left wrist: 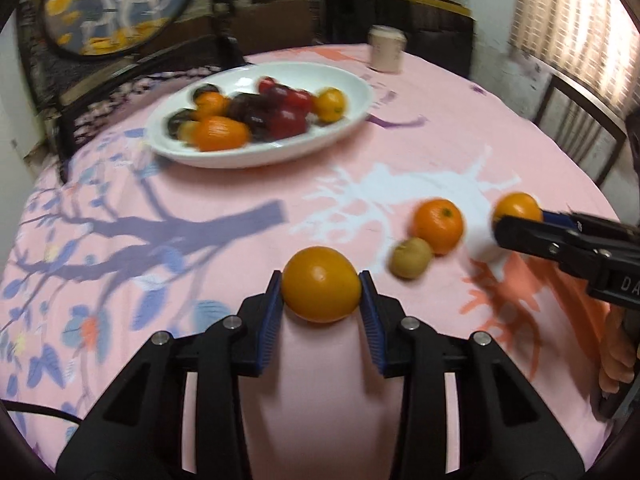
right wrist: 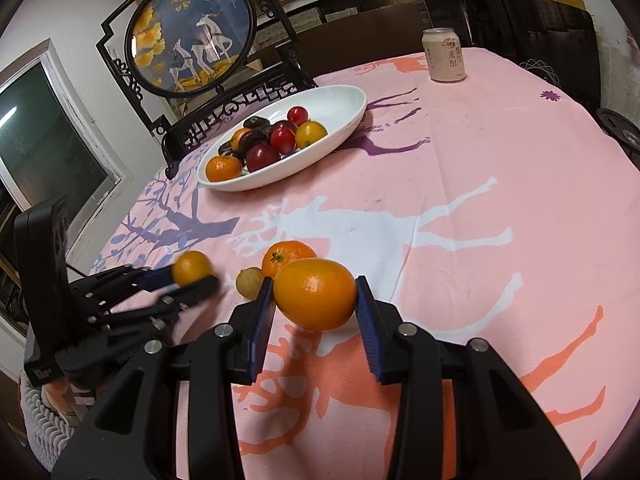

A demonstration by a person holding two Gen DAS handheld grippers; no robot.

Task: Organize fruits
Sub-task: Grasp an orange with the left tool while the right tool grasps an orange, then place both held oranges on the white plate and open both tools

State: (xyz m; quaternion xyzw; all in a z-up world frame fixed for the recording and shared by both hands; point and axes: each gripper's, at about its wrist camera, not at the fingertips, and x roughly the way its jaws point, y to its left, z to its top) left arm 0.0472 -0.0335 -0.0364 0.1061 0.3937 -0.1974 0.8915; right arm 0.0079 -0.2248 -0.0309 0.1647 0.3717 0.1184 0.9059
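Left wrist view first: round deer screen (left wrist: 116, 4) up in the upper left corner, blurry. White oval dish (left wrist: 360, 92) upper middle on the pink tablecloth (left wrist: 440, 152), loaded with small oranges, red plums and some dark fruit, all smeared by motion. Pale can (left wrist: 386, 49) top centre behind it. Bottom centre, left gripper (left wrist: 321, 294) pointing up-frame toward the dish, jaws clenched on a smooth orange (left wrist: 321, 284), blue pads pressed to both sides. Right of that, a small kiwi (left wrist: 411, 257) touching a loose mandarin (left wrist: 438, 224) on the cloth. Far right edge, right gripper (left wrist: 514, 220) coming in sideways, level with the table, pinching a second orange (left wrist: 516, 209), bit of a hand (left wrist: 618, 354) under it

Right wrist view: left gripper (right wrist: 194, 278) at lower left, angled in from the edge, closed around its smooth orange (right wrist: 191, 267), slightly blurred. Kiwi (right wrist: 249, 282) and mandarin (right wrist: 289, 262) just right of it, centre. Right gripper (right wrist: 316, 300) bottom centre aimed up-frame, jaws grasping the second orange (right wrist: 315, 294), held just off the cloth. Dish (right wrist: 344, 120) upper middle, can (right wrist: 443, 55) upper right, well apart from the loose fruit
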